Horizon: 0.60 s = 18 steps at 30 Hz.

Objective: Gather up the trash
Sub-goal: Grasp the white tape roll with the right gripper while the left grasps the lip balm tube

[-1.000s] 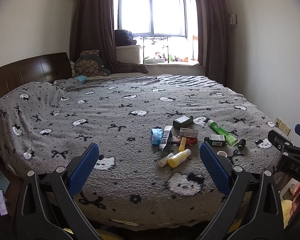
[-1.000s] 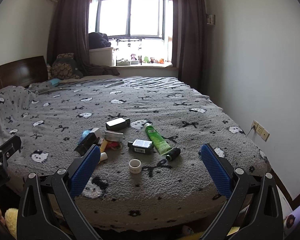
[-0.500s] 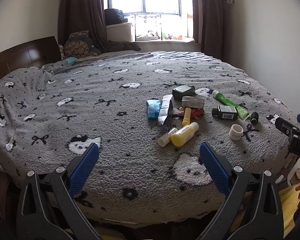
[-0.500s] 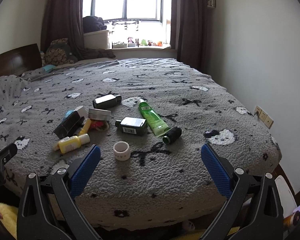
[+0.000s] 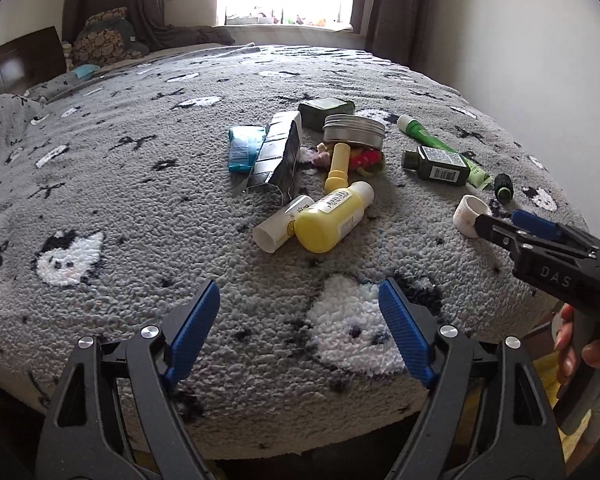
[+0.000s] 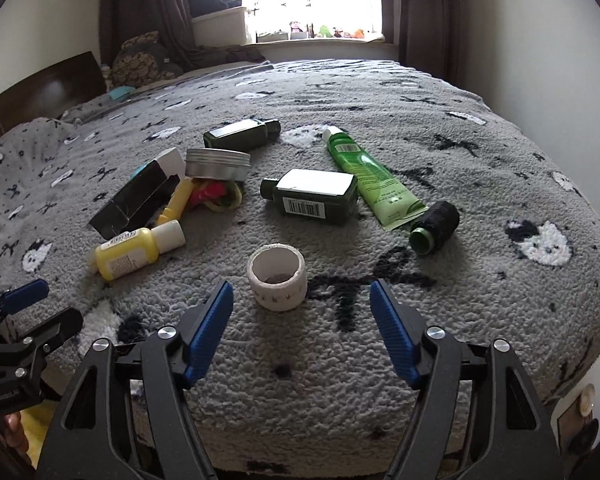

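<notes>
Trash lies scattered on the grey bedspread [image 5: 140, 208]: a yellow bottle [image 5: 332, 216], a white tube [image 5: 282, 224], a black carton [image 5: 278, 156], a round tin [image 5: 354, 131], a dark green bottle [image 6: 312, 196], a green tube [image 6: 370, 178], a black spool [image 6: 436, 226] and a white tape roll [image 6: 277, 277]. My left gripper [image 5: 300, 332] hovers over the bed's near edge, short of the yellow bottle; its jaws are closing with nothing between them. My right gripper [image 6: 302, 326] is just short of the tape roll, jaws closing, empty.
A teal packet [image 5: 244, 148] and a second dark bottle [image 6: 242, 134] lie behind the pile. The headboard [image 6: 40, 96] and pillows are at the far left, a window with curtains at the back, a wall on the right. A hand [image 5: 580, 344] holds the right gripper's handle.
Both grippers dropped lower and came closer to the bed, tilting down toward the pile. Their jaws have narrowed from fully wide.
</notes>
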Each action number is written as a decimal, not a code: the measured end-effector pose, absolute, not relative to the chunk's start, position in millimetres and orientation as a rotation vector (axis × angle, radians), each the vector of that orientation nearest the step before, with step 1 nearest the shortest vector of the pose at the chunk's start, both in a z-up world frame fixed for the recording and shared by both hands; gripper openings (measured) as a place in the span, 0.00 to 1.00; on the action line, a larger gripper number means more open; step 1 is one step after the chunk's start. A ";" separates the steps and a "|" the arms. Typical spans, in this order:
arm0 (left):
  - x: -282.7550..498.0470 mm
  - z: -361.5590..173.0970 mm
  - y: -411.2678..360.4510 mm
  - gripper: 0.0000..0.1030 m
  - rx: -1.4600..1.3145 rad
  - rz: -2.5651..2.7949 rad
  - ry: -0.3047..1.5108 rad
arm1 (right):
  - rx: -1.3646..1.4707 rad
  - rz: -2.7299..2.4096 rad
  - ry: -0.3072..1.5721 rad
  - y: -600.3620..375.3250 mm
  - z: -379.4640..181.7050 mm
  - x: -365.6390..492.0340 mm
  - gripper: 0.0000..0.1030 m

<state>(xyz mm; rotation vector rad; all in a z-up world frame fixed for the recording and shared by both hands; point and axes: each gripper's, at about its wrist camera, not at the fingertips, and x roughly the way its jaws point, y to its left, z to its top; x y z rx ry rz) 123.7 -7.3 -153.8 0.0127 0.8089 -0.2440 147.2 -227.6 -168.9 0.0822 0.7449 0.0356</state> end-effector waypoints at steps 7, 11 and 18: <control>150.8 -166.4 3.9 0.54 0.061 -0.191 0.836 | 0.084 0.078 0.766 -218.9 -178.5 166.1 0.45; 167.2 -173.6 3.6 0.47 0.040 -0.221 0.842 | 0.073 0.090 0.771 -215.9 -182.0 174.0 0.39; 192.1 -177.7 -4.5 0.37 0.040 -0.266 0.831 | 0.069 0.090 0.776 -218.5 -188.7 187.0 0.34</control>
